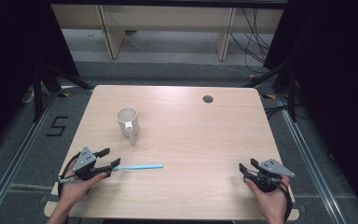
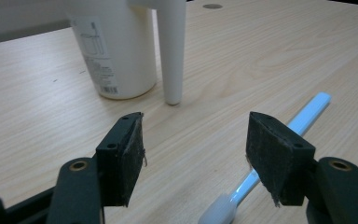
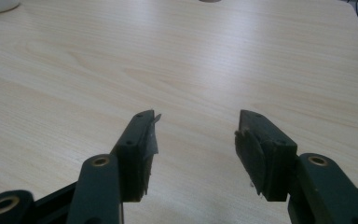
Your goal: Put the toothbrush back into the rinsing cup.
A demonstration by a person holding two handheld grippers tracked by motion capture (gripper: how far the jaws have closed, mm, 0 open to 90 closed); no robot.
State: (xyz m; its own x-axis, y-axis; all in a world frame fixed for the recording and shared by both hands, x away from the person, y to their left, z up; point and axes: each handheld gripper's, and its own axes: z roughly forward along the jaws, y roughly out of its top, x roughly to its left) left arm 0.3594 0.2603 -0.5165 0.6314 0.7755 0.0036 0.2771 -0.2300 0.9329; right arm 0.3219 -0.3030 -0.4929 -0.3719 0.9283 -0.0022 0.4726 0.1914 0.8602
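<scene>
Toothbrush, pale blue with a slim straight handle and a whitish head end, lies flat on the desk, its near end just at the left gripper, whose jaws stand apart with nothing clamped. Beyond it stands a white mug with a long handle. Well apart, the right gripper rests with jaws apart too.

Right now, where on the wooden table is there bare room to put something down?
The whole right half of the light wooden table is bare, between the round cable hole and the right gripper. It is crowded on the left: the white handled cup, the light blue toothbrush, the left gripper.
</scene>
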